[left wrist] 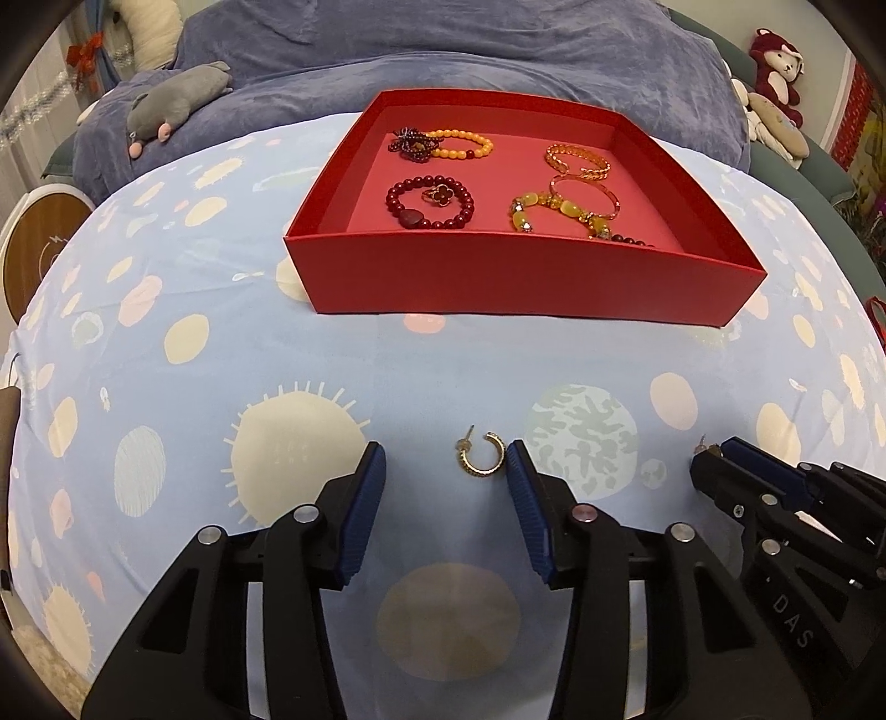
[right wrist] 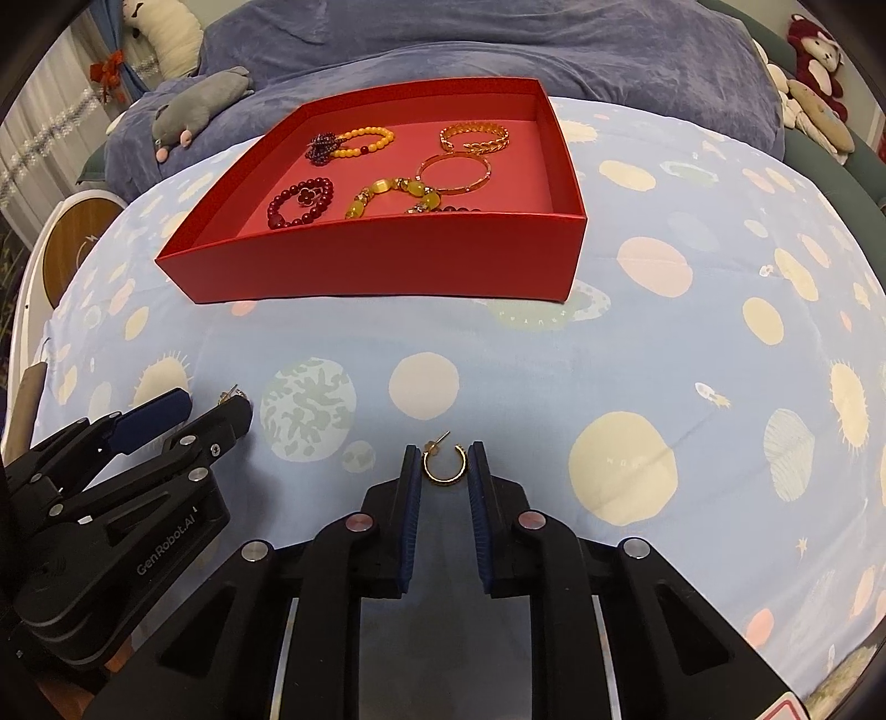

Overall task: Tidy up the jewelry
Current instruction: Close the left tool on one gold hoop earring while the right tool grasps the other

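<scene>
A red box (left wrist: 531, 277) (right wrist: 387, 266) sits on the patterned bedsheet and holds several bracelets and rings. A gold hoop earring (left wrist: 480, 457) lies on the sheet between the fingertips of my open left gripper (left wrist: 447, 465), nearer the right pad. A second gold hoop earring (right wrist: 444, 463) lies between the pads of my right gripper (right wrist: 443, 462), which is narrowly open around it. The left gripper shows in the right wrist view (right wrist: 213, 407), with its earring (right wrist: 232, 393) just beyond its tips. The right gripper shows in the left wrist view (left wrist: 714, 454).
A grey plush toy (left wrist: 177, 102) and a blue blanket (left wrist: 443, 50) lie behind the box. Red and white plush toys (left wrist: 775, 72) sit at the back right. A round wooden object (left wrist: 39, 249) stands off the left edge of the bed.
</scene>
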